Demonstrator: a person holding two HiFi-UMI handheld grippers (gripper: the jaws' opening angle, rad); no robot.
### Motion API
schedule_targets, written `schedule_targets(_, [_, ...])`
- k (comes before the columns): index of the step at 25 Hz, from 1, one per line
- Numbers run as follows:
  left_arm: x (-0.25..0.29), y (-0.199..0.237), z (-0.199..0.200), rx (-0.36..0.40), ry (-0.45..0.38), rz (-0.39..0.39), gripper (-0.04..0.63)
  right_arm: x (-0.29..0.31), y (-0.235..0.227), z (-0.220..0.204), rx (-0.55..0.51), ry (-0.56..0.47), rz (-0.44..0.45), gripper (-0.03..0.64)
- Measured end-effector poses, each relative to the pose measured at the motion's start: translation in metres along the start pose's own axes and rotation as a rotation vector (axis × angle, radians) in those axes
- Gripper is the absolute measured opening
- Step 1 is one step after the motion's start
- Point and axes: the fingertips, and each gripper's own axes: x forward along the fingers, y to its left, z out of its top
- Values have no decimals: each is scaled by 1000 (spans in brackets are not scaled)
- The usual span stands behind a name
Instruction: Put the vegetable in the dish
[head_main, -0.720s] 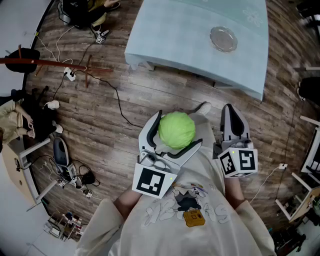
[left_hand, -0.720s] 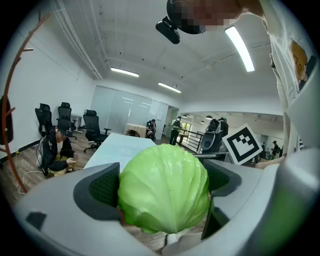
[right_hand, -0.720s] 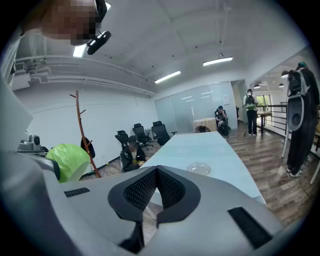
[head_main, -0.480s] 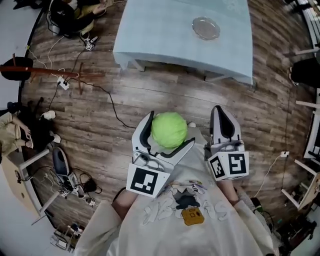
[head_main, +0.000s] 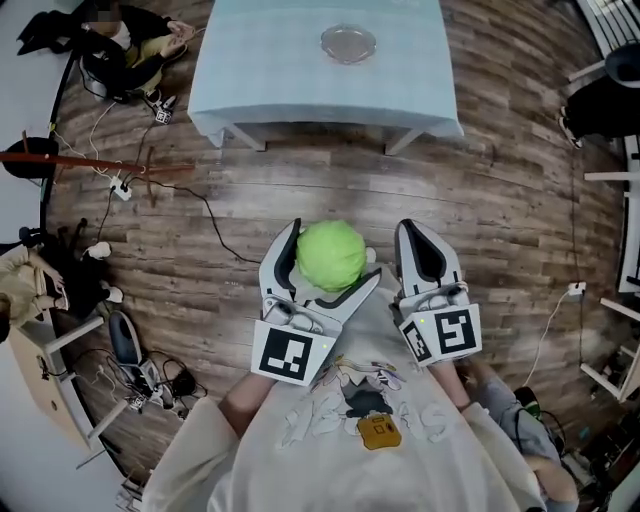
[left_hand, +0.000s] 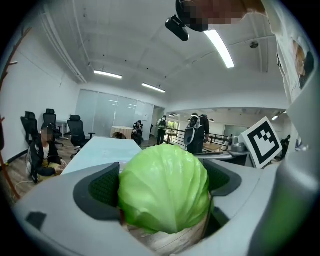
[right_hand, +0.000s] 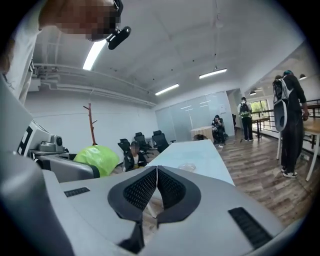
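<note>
A round green cabbage (head_main: 331, 255) sits between the wide-spread jaws of my left gripper (head_main: 328, 257), held in front of the person's chest above the wooden floor. In the left gripper view the cabbage (left_hand: 165, 187) fills the gap and both pads press on its sides. My right gripper (head_main: 422, 250) hangs beside it at the right, shut with nothing in it; its tips meet in the right gripper view (right_hand: 156, 171). A clear glass dish (head_main: 348, 43) stands on the pale blue table (head_main: 270, 70) far ahead.
Cables and a power strip (head_main: 118, 187) trail over the floor at the left, beside a wooden coat stand (head_main: 90, 163) lying low. Chairs and bags crowd the left edge (head_main: 40, 280). Several people stand in the room's far part (left_hand: 195, 132).
The table and dish have shifted left and up in the head view. Both grippers have drifted a little left, with the cabbage still in the left one.
</note>
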Motion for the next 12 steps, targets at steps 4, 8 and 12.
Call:
schedule_targets(4, [5,-47,1,3,-11,9,525,-32,-19,-3,9,-17,44,23])
schedule_targets(8, [9,-70,0,23,-24,47,525,-48,-31,-8,21,-37,82,23])
schedule_targets(12, [8,-86,-3,13,-29,75,525,-64,-38,-17,43,-26,108,23])
